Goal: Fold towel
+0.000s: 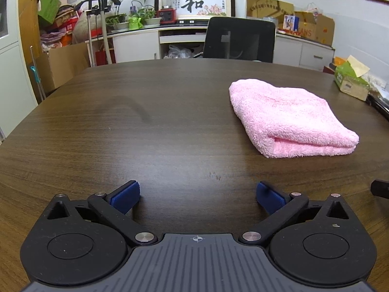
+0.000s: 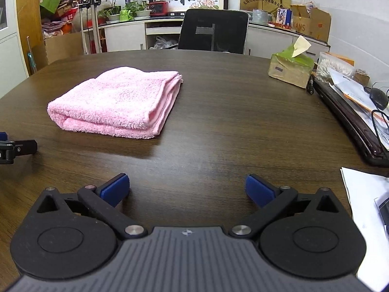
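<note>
The pink towel lies flat on the dark wood desk, folded into a compact rectangular stack of several layers. Its rounded folded edge faces the near side; the layered open edges show on its right side in the right wrist view. Nothing touches the towel.

Left claw: jaws spread wide, blue pads well apart, nothing between them. It sits low over bare desk at the near edge, to the left of the towel and apart from it. Part of its black body appears at the left margin of the right wrist view.

Right claw: jaws spread wide, blue pads well apart, nothing held. It sits over bare desk at the near side, to the right of the towel and apart from it.

Other items on the desk, right side:
- A green tissue box with a sheet standing out of its top, at the far right.
- A dark flat case lying along the right edge, with papers on it.
- A black computer mouse beyond the case.
- White paper at the near right corner.

Behind the desk stands a black office chair. A white cabinet run along the far wall carries potted plants, a red-based blender and a framed calligraphy panel. Cardboard boxes stand on it at the far right.
</note>
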`<state>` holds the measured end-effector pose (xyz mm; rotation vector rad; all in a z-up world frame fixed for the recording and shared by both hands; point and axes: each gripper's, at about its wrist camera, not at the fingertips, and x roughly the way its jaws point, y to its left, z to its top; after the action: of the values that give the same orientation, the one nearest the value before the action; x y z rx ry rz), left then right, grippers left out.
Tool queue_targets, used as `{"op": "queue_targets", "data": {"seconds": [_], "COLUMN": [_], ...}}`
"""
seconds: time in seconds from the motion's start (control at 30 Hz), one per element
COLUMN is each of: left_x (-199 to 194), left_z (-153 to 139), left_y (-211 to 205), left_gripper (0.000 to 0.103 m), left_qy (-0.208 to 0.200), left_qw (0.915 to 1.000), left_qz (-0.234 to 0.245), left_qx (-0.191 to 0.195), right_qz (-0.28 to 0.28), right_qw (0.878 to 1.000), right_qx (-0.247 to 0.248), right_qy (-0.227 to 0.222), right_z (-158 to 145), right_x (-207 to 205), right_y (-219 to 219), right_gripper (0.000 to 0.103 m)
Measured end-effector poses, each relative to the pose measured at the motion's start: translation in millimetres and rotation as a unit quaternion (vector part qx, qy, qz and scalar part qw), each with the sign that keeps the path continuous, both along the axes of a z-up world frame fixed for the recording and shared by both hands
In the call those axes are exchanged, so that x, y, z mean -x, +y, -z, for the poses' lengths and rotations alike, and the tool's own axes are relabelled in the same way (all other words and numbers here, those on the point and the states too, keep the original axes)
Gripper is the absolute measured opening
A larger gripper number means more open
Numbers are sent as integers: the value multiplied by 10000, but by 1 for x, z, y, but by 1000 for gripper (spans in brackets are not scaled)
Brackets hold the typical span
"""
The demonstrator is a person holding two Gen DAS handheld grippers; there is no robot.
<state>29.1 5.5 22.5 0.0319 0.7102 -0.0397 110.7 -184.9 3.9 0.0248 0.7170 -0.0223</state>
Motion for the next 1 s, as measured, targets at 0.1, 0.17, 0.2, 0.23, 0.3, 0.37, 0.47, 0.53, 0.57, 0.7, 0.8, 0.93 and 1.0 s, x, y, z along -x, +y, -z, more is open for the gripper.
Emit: {"op": "queue_targets", "data": {"seconds": [0.1, 0.17, 0.2, 0.23, 0.3, 0.37, 0.47, 0.53, 0.57, 0.7, 0.8, 0.93, 1.0], "left_x": [1, 1, 1, 1, 1, 2, 4, 6, 6, 7, 7, 8, 8], "left_z": [0, -1, -1, -2, -2, -2, -2, -2, -2, -1, -1, -1, -1], "left_y": [-2, -2, -3, -3, -3, -5, -8, -14, -15, -17, -17, -17, -18], "left_gripper": [103, 103, 103, 103, 103, 103, 103, 103, 103, 103, 103, 103, 103], "left_qy": [2, 4, 6, 6, 7, 7, 8, 9, 9, 10, 11, 10, 10], "left_qw": [10000, 10000, 10000, 10000, 10000, 10000, 10000, 10000, 10000, 10000, 10000, 10000, 10000], "left_qz": [-73, -92, -94, -94, -84, -69, -56, 6, 9, 9, 9, 11, 12], "left_qx": [-10, -15, -13, -13, -13, -12, -11, -15, -15, -7, -6, -6, -6], "right_qz": [-22, -39, -48, -49, -50, -50, -50, -50, -50, -50, -50, -48, -47], "right_qw": [10000, 10000, 10000, 10000, 10000, 10000, 10000, 10000, 10000, 10000, 10000, 10000, 10000], "right_qx": [-15, -23, -26, -27, -28, -29, -28, -29, -29, -29, -29, -29, -28], "right_qy": [4, 7, 8, 8, 8, 8, 8, 8, 8, 9, 10, 10, 10], "right_z": [0, 0, 0, 0, 0, 0, 0, 0, 0, 0, 0, 0, 0], "right_x": [-1, -1, -1, -1, -1, -1, -1, -1, -1, -1, -1, -1, -1], "right_y": [-2, -3, -3, -3, -3, -4, -4, -3, -4, -3, -3, -2, -2], "right_gripper": [103, 103, 103, 103, 103, 103, 103, 103, 103, 103, 103, 103, 103]}}
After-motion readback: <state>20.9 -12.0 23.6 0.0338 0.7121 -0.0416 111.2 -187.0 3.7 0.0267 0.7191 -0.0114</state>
